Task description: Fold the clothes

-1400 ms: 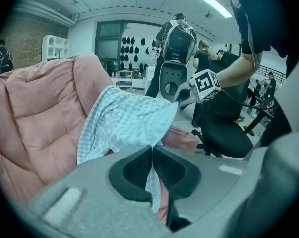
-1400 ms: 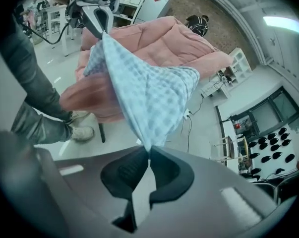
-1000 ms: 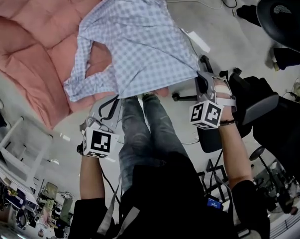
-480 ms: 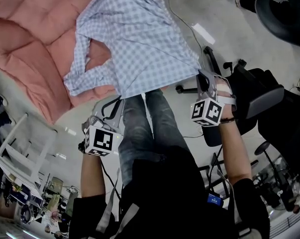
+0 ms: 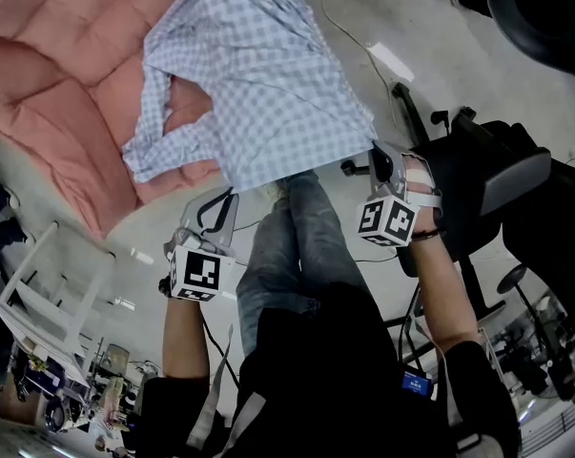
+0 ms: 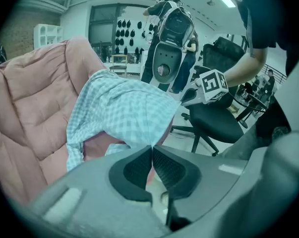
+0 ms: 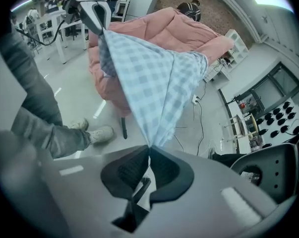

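A blue-and-white checked shirt (image 5: 258, 84) hangs stretched between my two grippers, and its far part lies on the pink sofa (image 5: 49, 74). My left gripper (image 5: 230, 192) is shut on one lower corner of the shirt (image 6: 124, 113), with the cloth pinched at its jaw tips (image 6: 151, 148). At the other lower corner my right gripper (image 5: 375, 153) is shut on the shirt (image 7: 149, 78), which fans out from its jaws (image 7: 149, 148). One sleeve droops at the left side of the sofa (image 5: 149, 146). Each gripper view shows the other gripper across the taut hem: the right (image 6: 185, 98) and the left (image 7: 100, 24).
The person's legs in jeans (image 5: 297, 246) and shoes (image 7: 97, 133) stand just under the held hem. A black office chair (image 5: 487, 179) is close on the right. Cables (image 5: 363, 55) run across the floor behind the shirt. White shelving (image 5: 30, 284) stands at the lower left.
Both grippers have shifted a little with the shirt still pinched; the right one has drifted left in the head view. The hem stays taut between them.
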`<state>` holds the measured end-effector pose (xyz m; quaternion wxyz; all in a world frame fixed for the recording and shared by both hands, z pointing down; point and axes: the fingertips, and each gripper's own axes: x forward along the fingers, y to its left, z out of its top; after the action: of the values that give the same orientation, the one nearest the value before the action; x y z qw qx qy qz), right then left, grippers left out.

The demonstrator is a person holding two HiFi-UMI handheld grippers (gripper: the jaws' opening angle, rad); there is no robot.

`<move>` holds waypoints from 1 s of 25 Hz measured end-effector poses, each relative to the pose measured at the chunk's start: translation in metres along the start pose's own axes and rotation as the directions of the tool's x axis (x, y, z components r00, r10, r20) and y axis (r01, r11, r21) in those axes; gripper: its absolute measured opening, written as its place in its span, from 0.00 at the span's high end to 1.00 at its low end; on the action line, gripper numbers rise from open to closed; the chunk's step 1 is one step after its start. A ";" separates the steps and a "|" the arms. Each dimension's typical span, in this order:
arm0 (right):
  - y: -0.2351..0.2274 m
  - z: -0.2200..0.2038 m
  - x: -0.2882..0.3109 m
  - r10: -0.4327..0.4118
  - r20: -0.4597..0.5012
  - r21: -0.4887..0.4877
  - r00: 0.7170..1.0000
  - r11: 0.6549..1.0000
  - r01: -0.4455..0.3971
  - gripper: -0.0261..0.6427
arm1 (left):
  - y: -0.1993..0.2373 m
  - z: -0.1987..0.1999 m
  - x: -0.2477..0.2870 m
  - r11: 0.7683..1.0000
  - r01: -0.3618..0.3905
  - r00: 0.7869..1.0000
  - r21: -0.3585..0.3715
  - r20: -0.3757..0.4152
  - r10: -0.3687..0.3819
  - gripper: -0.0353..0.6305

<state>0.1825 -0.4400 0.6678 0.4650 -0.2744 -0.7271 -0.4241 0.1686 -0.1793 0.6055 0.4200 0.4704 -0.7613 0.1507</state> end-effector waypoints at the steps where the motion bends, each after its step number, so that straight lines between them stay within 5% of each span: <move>1: 0.001 0.002 0.000 -0.004 0.004 0.007 1.000 1.000 0.004 0.94 | 0.002 -0.001 -0.001 1.000 -0.009 1.000 0.004 0.007 0.009 0.92; 4: 0.005 0.013 -0.002 -0.003 0.022 0.033 1.000 0.999 0.003 0.92 | 0.008 -0.002 -0.001 0.999 -0.036 0.999 0.018 0.025 0.036 0.92; 9: 0.010 0.024 -0.011 0.039 0.054 0.051 0.998 0.998 -0.042 0.75 | 0.000 -0.001 -0.002 0.998 -0.035 0.999 0.057 0.038 0.033 0.81; 19: -0.013 0.065 -0.055 -0.047 0.106 0.088 0.993 0.995 0.038 0.76 | 0.024 0.023 -0.061 0.996 -0.090 0.983 -0.024 0.159 0.092 0.81; 25: -0.026 0.097 -0.081 -0.050 0.159 0.107 0.986 0.994 0.033 0.76 | 0.038 0.007 -0.095 0.984 -0.143 0.981 -0.102 0.119 0.155 0.82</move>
<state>0.1524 -0.3686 0.5643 0.4094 -0.2679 -0.7889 -0.3719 0.1529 -0.1081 0.5336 0.3801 0.4006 -0.8256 0.1162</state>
